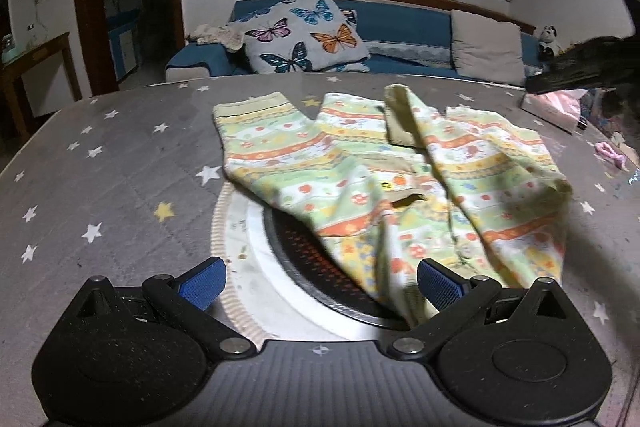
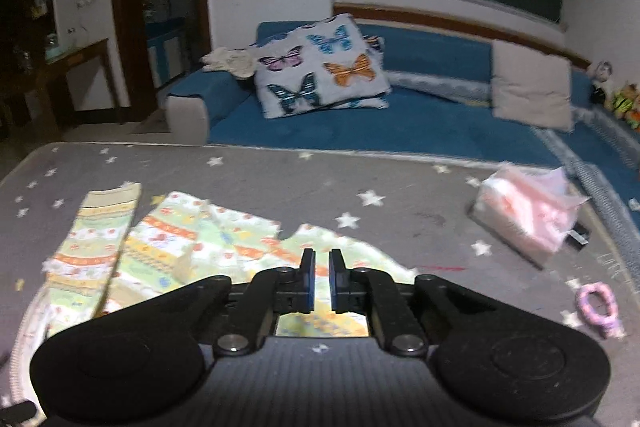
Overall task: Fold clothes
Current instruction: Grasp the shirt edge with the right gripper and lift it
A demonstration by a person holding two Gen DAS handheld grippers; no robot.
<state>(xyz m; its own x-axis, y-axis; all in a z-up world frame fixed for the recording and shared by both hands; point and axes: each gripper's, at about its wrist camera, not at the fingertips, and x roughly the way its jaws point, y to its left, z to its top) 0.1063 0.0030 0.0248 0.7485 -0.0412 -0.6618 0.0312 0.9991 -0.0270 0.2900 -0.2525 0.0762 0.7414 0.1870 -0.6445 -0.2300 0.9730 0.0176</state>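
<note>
A child's pair of patterned trousers (image 1: 360,171), green, yellow and orange striped, lies crumpled on the grey star-print tabletop (image 1: 100,155). Its two legs point to the far side and the waist end hangs near my left gripper. My left gripper (image 1: 320,279) is open, low over the table, with the cloth's near edge between its blue pads (image 1: 438,283) but not pinched. In the right wrist view the trousers (image 2: 180,247) lie left of centre. My right gripper (image 2: 322,281) is above their right edge, its jaws nearly closed with a narrow gap and nothing held.
A round stove inset with a white rim (image 1: 248,259) sits in the table under the trousers. A pink tissue pack (image 2: 528,215) and a pink hair tie (image 2: 598,307) lie at the right. A blue sofa with a butterfly pillow (image 2: 320,67) stands beyond the table.
</note>
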